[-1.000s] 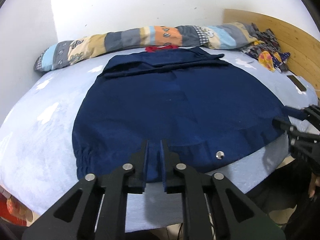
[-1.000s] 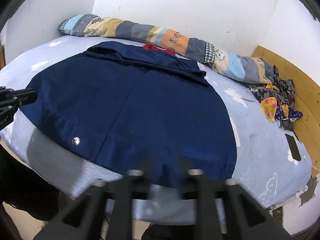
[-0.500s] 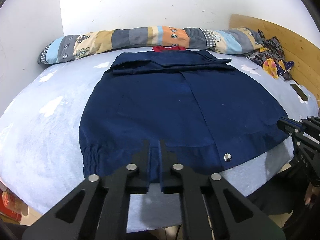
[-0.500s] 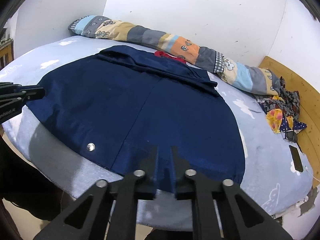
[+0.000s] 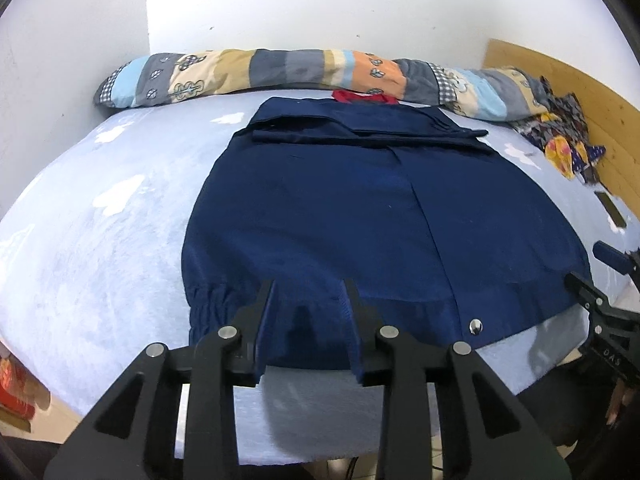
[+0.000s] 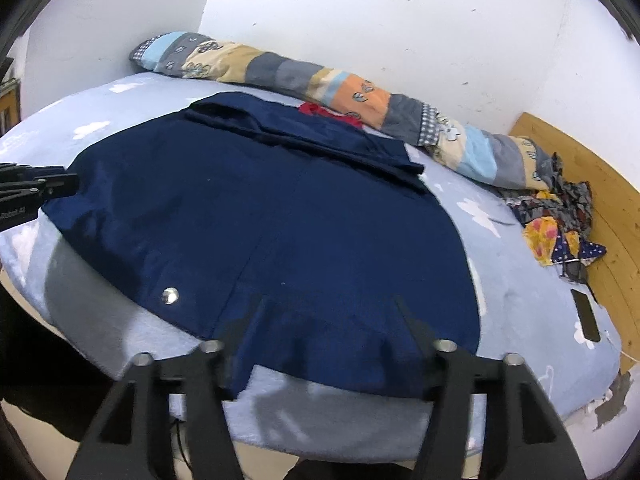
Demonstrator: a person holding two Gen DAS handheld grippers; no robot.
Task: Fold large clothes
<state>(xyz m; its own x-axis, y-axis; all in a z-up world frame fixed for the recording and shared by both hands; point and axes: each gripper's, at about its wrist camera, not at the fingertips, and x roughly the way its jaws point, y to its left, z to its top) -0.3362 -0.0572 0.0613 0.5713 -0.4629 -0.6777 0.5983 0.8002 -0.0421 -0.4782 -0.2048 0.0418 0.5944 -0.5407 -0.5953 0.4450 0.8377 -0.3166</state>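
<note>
**Both grippers open at the jacket's near hem**

The navy jacket (image 5: 360,216) lies flat on the bed (image 5: 100,248), its hem at the near edge. Left gripper (image 5: 308,300) and right gripper (image 6: 328,312) hover over the hem, jaws wide, holding nothing. Judged next: close on the hem and carry it toward the far collar.

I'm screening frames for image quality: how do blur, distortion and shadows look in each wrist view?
Left wrist view: sharp overall, left claw crisp; strong fisheye bowing of the bed; dark vignette in the corners; soft shadow under the navy garment hem. Right wrist view: right claw fingertips smeared by motion blur; snap button glints; grey shadow along the bed edge.
</note>
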